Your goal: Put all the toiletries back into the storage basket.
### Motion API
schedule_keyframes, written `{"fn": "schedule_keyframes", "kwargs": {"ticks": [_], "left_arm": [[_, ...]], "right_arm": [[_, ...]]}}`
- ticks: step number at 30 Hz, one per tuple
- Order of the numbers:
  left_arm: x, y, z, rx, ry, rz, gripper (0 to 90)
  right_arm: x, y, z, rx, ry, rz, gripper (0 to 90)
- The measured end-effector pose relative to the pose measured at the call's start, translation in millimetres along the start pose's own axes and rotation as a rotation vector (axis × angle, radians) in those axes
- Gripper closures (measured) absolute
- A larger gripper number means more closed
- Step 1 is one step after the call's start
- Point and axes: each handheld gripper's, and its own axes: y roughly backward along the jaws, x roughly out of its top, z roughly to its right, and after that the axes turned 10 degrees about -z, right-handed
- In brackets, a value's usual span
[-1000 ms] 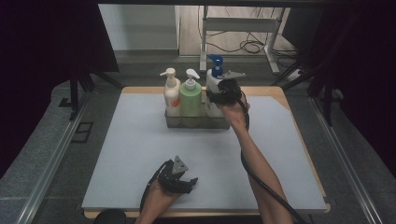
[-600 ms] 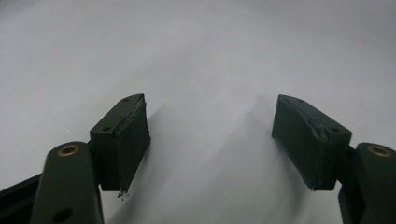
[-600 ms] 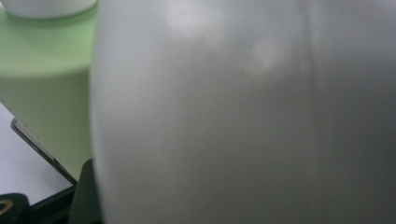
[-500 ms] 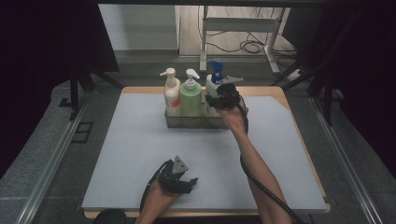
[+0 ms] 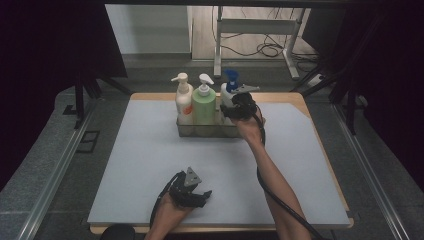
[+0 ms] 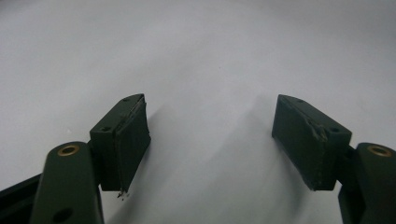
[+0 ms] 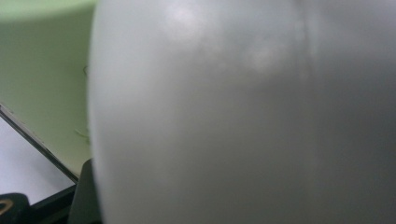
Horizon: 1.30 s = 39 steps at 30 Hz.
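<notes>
Right gripper (image 5: 235, 107), upper centre of the high view, sits on the white bottle w/ blue pump (image 5: 227, 90), rightmost in the clear tray (image 5: 200, 131); the bottle body looms close in the right gripper view, jaws look clamped round it. Risks: smooth plastic could slip, or lifting could tip the green bottle (image 5: 205, 102) touching it or drag the tray. Left gripper (image 5: 197, 196), bottom centre, rests wide open, empty.

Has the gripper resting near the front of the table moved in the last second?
No. The left gripper sits at the same spot beside the table's near edge.
</notes>
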Motion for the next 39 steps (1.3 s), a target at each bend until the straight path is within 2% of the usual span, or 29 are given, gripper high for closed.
{"fn": "schedule_keyframes", "kwargs": {"ticks": [5, 9, 14, 17, 21, 28, 39], "left_arm": [[0.0, 0.1, -0.1, 0.001, -0.001, -0.001, 26.6], [0.0, 0.1, -0.1, 0.001, -0.001, -0.001, 26.6], [0.0, 0.1, -0.2, 0.001, -0.001, -0.001, 26.6], [0.0, 0.1, -0.2, 0.001, -0.001, -0.001, 26.6], [0.0, 0.1, -0.2, 0.001, -0.001, -0.001, 26.6], [0.0, 0.0, -0.2, 0.001, -0.001, -0.001, 26.6], [0.0, 0.1, -0.2, 0.001, -0.001, -0.001, 26.6]], "right_arm": [[0.5, -0.4, 3.7, 0.019, -0.018, -0.011, 36.7], [1.3, -0.4, 6.6, 0.031, -0.051, -0.027, 35.9], [2.3, -2.0, 7.7, 0.056, -0.075, -0.039, 29.2], [3.2, -2.6, 6.8, 0.063, -0.073, -0.036, 25.8], [4.7, -2.7, 6.4, 0.063, -0.068, -0.017, 14.1], [5.0, 5.4, 6.8, 0.088, -0.034, 0.003, 11.9], [-4.5, 27.2, 8.9, 0.111, 0.002, -0.018, 11.9]]}}
